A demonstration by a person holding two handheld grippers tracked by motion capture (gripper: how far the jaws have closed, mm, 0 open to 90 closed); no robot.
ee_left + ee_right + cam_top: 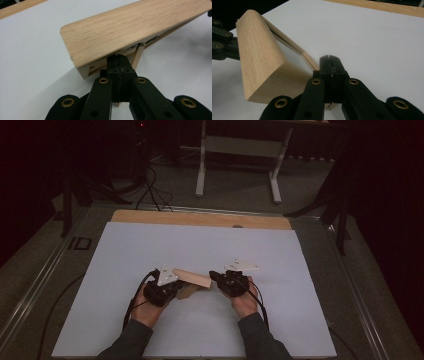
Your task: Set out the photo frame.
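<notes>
Wooden block (192, 278) held up between both my hands above white worktop (150, 245). My left hand-held gripper (170, 287) clenched on thin strip under its left end. My right hand-held gripper (216, 276) clenched on thin strip at right end.

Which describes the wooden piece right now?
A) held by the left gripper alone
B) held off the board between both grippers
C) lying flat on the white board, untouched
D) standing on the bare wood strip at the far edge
B: the wooden piece spans between the left gripper and the right gripper, each shut on a thin edge of it, above the white board.
</notes>
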